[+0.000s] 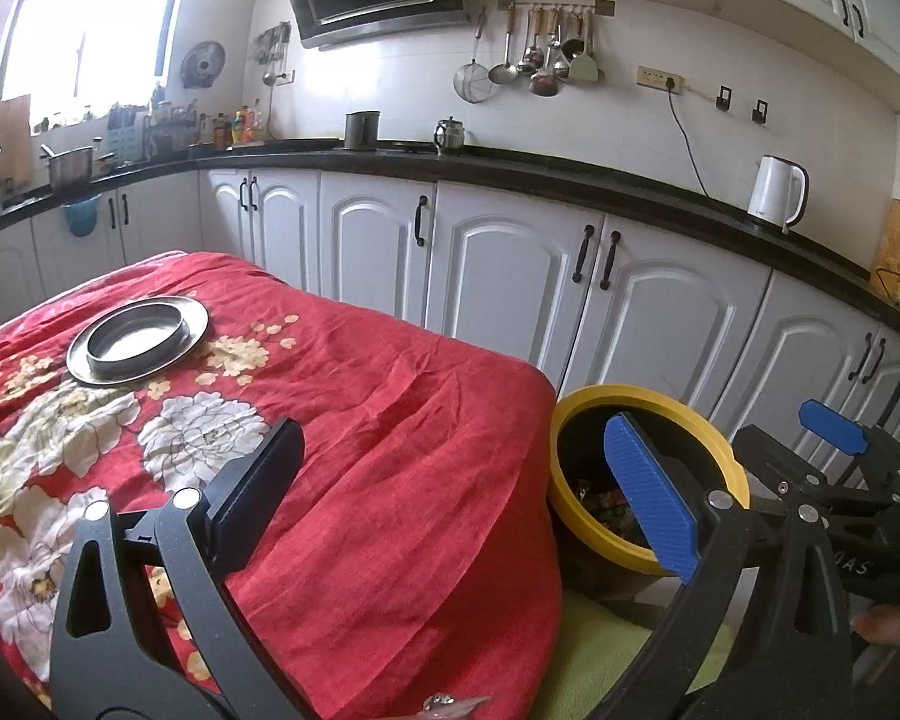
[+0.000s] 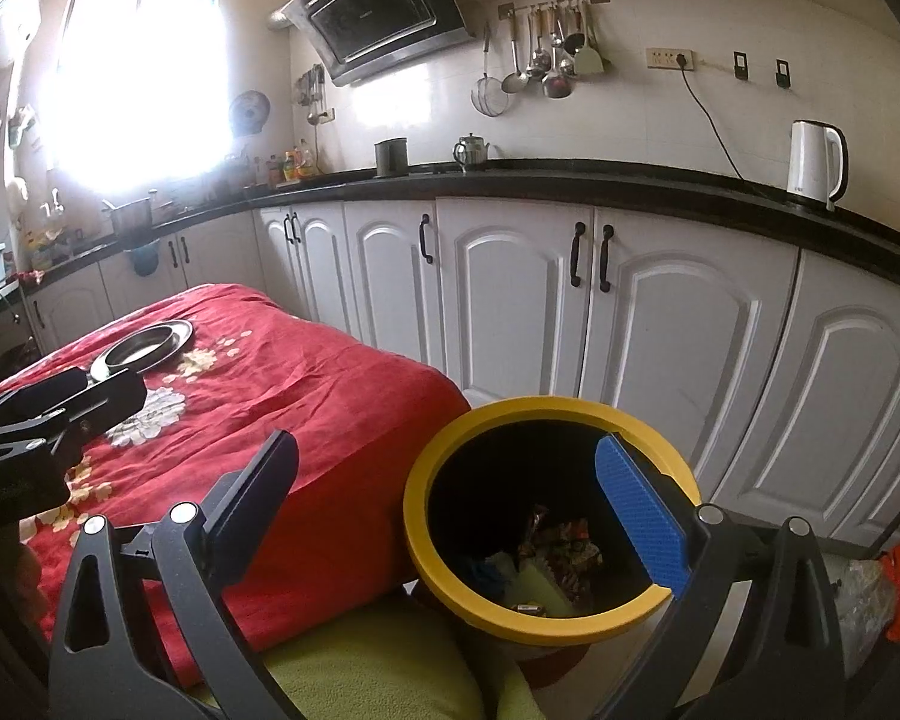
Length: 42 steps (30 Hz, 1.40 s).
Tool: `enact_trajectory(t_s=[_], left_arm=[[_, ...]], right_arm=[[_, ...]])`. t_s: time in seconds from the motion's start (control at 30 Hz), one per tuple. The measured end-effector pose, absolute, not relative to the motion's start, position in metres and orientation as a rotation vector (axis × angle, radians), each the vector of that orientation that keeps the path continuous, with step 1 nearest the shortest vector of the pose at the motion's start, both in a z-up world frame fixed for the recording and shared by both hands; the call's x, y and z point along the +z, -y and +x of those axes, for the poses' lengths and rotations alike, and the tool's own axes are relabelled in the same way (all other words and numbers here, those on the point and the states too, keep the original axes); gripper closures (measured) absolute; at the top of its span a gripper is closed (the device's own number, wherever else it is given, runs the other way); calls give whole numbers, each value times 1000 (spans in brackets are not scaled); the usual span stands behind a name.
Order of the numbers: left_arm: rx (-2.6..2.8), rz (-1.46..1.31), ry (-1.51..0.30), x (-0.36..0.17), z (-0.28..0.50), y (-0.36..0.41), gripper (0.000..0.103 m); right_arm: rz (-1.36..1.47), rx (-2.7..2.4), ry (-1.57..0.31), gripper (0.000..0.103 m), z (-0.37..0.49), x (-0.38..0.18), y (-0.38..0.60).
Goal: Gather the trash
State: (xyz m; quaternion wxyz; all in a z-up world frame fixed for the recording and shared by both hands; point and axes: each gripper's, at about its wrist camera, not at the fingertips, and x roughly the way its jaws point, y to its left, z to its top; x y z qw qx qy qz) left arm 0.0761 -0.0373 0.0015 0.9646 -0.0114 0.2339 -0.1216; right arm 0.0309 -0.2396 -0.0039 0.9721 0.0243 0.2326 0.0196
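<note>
Round metal plate (image 1: 137, 341) laid on red floral tablecloth (image 1: 342, 420), white kettle (image 1: 776, 189) and teapot (image 1: 449, 134) set on countertop (image 1: 570, 177) beyond the tablecloth

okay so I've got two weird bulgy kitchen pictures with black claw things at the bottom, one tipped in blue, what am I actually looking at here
Those claws are hand-held grippers, one in each of a person's hands, each carrying a wide-angle camera that looks out along its two fingers. One picture comes from the left gripper, the other from the right gripper. Both are open and hold nothing. Ahead is a table under a red floral tablecloth with a metal plate on it. Beside the table stands a yellow-rimmed bin with wrappers already inside.
</note>
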Motion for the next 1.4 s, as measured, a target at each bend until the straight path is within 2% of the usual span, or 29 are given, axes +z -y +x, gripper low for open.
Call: enact_trajectory(t_s=[1.4], left_arm=[[-260, -28, -499, -9, 79, 35, 11]], right_arm=[[47, 41, -466, 6, 32, -3, 240]])
